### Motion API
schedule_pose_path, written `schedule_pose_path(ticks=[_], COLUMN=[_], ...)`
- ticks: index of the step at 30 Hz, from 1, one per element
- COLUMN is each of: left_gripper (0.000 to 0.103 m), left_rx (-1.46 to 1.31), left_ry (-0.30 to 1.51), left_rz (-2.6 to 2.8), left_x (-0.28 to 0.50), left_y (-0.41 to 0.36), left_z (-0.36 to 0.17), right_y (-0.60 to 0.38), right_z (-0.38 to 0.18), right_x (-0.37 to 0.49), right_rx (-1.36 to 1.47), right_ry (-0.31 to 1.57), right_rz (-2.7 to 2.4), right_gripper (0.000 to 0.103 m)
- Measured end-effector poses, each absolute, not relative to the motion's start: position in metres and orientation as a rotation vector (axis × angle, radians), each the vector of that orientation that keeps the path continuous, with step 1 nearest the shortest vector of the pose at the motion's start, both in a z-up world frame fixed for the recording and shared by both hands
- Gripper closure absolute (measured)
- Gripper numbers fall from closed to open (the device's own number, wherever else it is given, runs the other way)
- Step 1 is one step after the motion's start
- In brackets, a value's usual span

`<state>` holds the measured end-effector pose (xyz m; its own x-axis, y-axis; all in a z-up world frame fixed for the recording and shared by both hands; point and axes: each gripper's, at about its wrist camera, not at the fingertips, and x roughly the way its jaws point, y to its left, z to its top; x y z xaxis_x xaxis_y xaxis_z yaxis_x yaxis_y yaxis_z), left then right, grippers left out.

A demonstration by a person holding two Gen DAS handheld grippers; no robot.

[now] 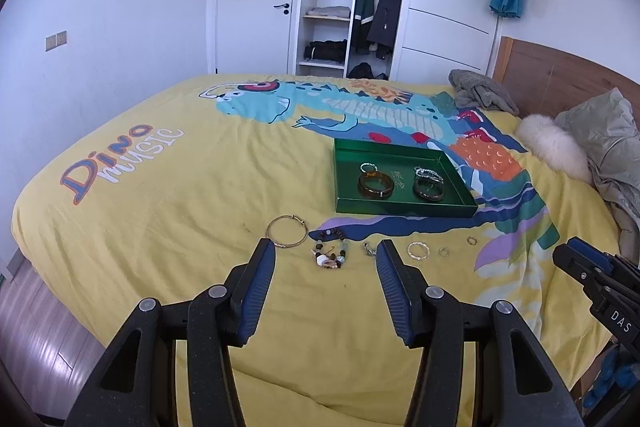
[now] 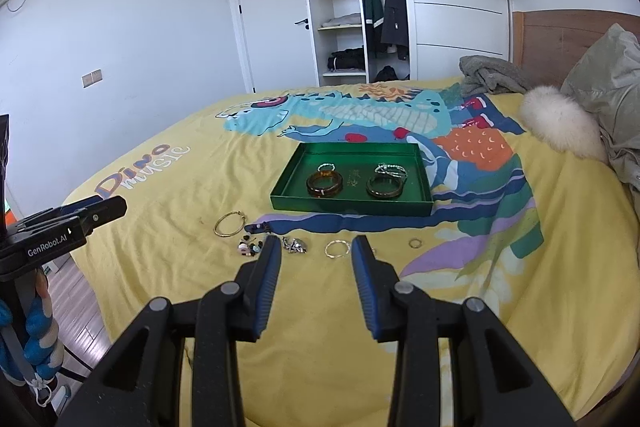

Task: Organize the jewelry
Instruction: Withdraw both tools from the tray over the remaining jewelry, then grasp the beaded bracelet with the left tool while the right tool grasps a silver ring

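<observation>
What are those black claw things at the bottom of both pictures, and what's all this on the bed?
They are two hand-held grippers, each carrying a camera that looks along its fingers. One picture comes from the left gripper, the other from the right gripper. Both are open and hold nothing. On the yellow bedspread sits a green tray with bangles inside. In front of it loose jewelry lies in a row: a gold bangle, a beaded bracelet, a silver hoop and small rings.
</observation>
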<state>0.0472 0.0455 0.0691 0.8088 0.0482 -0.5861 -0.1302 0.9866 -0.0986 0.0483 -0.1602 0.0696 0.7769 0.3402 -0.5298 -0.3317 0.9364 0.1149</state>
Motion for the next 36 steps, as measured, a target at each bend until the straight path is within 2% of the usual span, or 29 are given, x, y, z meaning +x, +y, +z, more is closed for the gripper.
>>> schedule_pose_path(ticks=[18,36], left_gripper=[0.051,0.051], left_rx=[-0.119,-0.079], left_ry=[0.648,0.677], left_rz=[0.089,0.089], left_x=[0.073,0.101], left_y=[0.051,0.053], left_z=[0.043,0.012], right_y=[-0.230,-0.242], right_z=[0.058,0.034], right_x=[0.069,0.098], right_rx=[0.135,0.137], right_ry=[0.583,0.626], right_rz=[0.219,0.181], right_gripper=[0.068,0.068])
